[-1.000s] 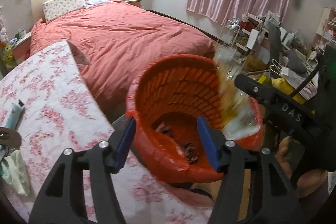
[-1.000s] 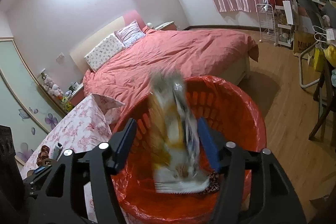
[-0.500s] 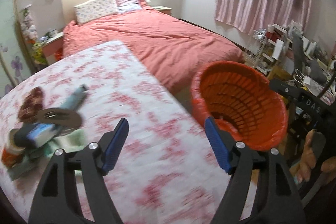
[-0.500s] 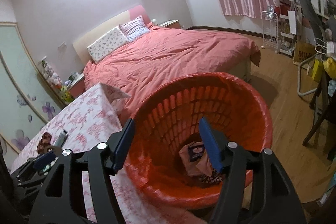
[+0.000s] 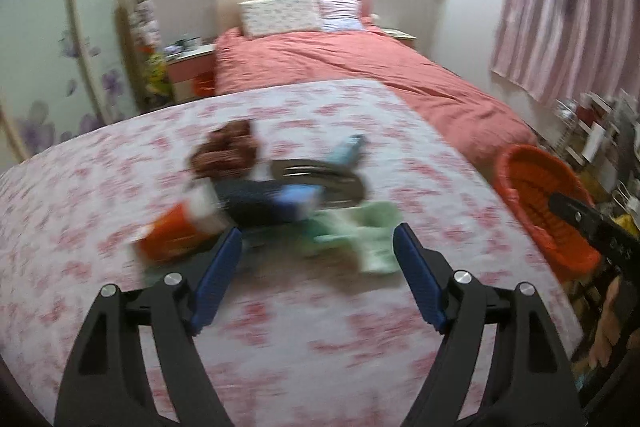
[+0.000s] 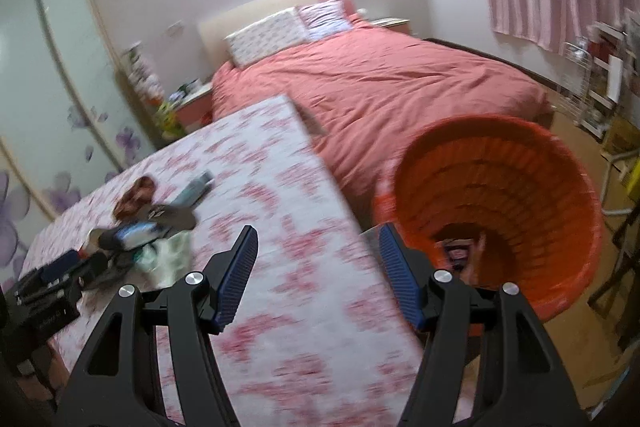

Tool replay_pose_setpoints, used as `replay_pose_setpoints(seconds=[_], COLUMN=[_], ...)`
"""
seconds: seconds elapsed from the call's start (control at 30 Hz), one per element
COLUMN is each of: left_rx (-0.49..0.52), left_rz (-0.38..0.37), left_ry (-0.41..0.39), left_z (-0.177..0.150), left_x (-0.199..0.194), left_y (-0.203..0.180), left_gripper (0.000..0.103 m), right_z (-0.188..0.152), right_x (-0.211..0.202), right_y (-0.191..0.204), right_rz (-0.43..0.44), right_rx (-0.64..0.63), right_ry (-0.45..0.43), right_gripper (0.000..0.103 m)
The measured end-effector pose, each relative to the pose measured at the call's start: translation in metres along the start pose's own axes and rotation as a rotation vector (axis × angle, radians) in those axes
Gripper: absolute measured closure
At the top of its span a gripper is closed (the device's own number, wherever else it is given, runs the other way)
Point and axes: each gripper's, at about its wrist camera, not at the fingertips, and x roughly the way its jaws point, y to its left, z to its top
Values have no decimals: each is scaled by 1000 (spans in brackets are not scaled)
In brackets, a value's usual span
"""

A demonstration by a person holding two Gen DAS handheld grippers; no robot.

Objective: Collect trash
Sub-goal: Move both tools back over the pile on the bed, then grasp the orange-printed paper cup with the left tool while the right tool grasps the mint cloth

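Two grippers are seen, each with its blue-padded jaws spread and nothing between them. The left gripper point(image 5: 316, 259) is held over a table point(image 5: 320, 355) covered with a pink flowered cloth, and its jaws have just been opening further. Just beyond its fingertips point(image 5: 226, 259) a blurred heap of trash point(image 5: 256, 195) is spread on the cloth: an orange carton point(image 5: 172, 237) nearest the left finger, a dark packet with a blue end point(image 5: 264, 203) behind it, a pale green cloth or wrapper point(image 5: 368, 239) close to the right finger, a brown crumpled bag point(image 5: 226, 149) and a light blue tube point(image 5: 346, 151) farther back, with a flat dark round thing point(image 5: 320, 177) among them. Whether any piece is touched by the fingers cannot be told through the blur.

The right gripper point(image 6: 316, 271) is held over the table's edge, with the table point(image 6: 304, 307) under its left finger and a red basket point(image 6: 520, 195) lined with a red bag just beyond its right finger. A few wrappers point(image 6: 460, 251) are seen at the bottom of the basket. The same heap point(image 6: 152, 223) is seen far to the left, with the left gripper's black body beside it.

Behind the table a bed point(image 5: 360, 75) with a coral cover and two pillows is seen, with pink striped curtains point(image 5: 568, 7) at the right, a flowered sliding door point(image 6: 48, 99) at the left, and a wooden floor point(image 6: 580, 339) under the basket.
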Motion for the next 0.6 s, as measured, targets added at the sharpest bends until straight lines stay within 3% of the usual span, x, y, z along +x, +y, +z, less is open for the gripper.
replay_pose_setpoints(seconds=[0.3,0.6], left_rx=[-115,-176], left_rz=[113,128], left_ry=[7,18], left_z=[-13,-20], left_x=[-10,-8], left_y=[86,122], left_gripper=[26,25], right_z=[-23,-40], right_x=[31,61], right_y=[87,153], right_rz=[93,131], right_rx=[-126,-267], right_ry=[102,161], right_gripper=[40,40])
